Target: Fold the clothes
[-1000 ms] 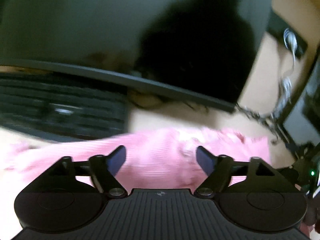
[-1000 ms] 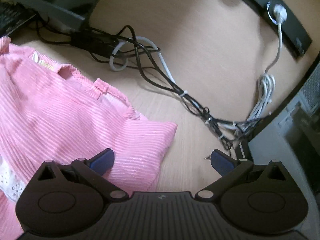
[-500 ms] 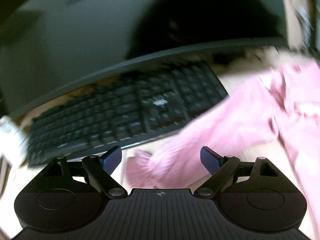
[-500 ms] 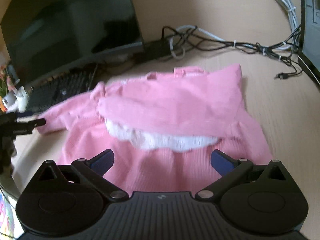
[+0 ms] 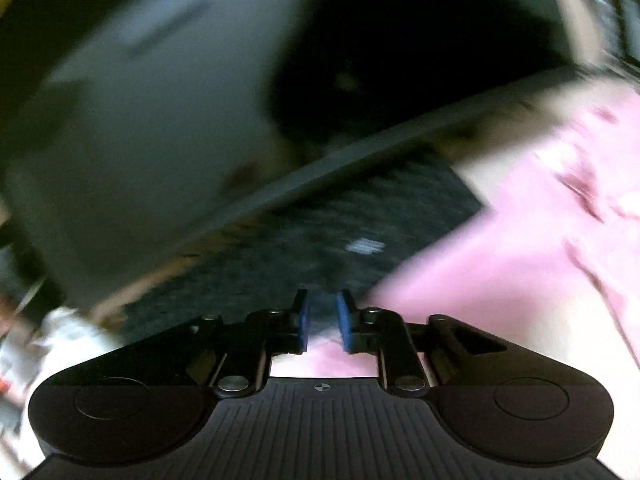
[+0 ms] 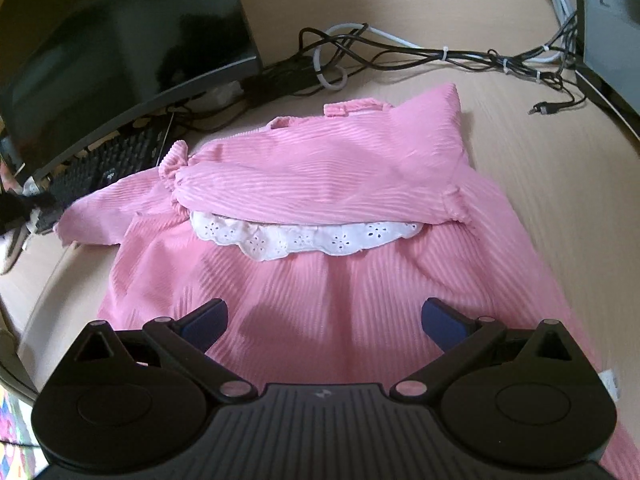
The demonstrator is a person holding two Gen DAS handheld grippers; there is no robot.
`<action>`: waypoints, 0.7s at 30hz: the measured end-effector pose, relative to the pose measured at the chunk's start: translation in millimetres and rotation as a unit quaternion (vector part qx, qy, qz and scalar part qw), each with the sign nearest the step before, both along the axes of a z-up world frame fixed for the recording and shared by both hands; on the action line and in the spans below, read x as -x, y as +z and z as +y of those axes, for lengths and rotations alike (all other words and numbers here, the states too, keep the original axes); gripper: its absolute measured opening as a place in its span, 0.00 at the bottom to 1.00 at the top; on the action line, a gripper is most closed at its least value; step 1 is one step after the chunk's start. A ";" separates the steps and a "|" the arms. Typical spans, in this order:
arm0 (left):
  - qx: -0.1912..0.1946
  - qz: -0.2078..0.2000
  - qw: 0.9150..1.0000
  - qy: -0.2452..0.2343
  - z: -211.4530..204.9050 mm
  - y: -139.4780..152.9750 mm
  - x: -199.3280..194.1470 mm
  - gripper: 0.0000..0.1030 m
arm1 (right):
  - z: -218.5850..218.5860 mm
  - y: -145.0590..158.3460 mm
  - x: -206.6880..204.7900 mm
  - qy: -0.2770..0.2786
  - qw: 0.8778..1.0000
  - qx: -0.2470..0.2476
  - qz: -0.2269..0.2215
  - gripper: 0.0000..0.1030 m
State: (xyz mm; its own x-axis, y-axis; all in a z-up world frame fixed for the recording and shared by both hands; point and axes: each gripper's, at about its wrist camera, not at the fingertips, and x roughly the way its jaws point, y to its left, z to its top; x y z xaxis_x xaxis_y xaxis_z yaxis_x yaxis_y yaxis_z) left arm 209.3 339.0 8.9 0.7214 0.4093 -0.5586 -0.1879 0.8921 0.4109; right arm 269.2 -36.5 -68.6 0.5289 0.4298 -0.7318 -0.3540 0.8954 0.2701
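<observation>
A pink ribbed garment with a white lace trim lies spread on the wooden desk. One sleeve is folded across its chest. The other sleeve stretches left toward the keyboard. My left gripper has its blue pads nearly together, with the pink sleeve running into them from the right. In the right wrist view the left gripper sits at that sleeve's cuff. My right gripper hovers open over the garment's lower part, nothing between its fingers.
A dark monitor and black keyboard stand at the back left, close to the sleeve. Tangled cables and a loose audio plug lie behind the garment. Another dark panel stands at the right.
My left gripper has gone from wide open to nearly shut at the sleeve cuff. The right gripper stays open and has moved a little closer over the garment.
</observation>
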 end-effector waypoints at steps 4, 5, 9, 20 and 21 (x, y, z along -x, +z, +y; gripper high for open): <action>0.163 -0.050 0.978 0.124 51.9 14.9 19.4 0.53 | 7.6 -0.7 2.3 0.009 1.000 0.028 -0.008 1.00; 0.226 -0.063 0.962 0.140 61.6 15.9 27.6 0.54 | 9.3 -0.8 2.3 0.010 0.999 0.034 -0.009 1.00; 0.425 -0.092 0.883 0.175 65.1 -1.3 51.9 0.76 | 9.3 -0.8 1.9 0.002 0.999 0.030 -0.009 1.00; 0.406 -0.090 0.873 0.254 23.8 -59.3 -0.5 0.48 | -5.3 21.2 9.5 -0.007 1.000 0.015 -0.017 1.00; 0.393 -0.086 0.881 0.250 20.5 -58.9 -5.3 0.21 | -10.2 25.8 10.6 -0.015 0.999 0.015 -0.027 1.00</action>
State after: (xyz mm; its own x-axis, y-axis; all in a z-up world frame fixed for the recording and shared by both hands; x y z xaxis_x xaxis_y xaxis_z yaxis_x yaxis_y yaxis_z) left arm 214.6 359.5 -49.9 0.6630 0.2358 -0.7106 -0.6371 0.6761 -0.3701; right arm 258.6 -46.7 -42.8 0.5800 0.3916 -0.7144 -0.3393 0.9133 0.2252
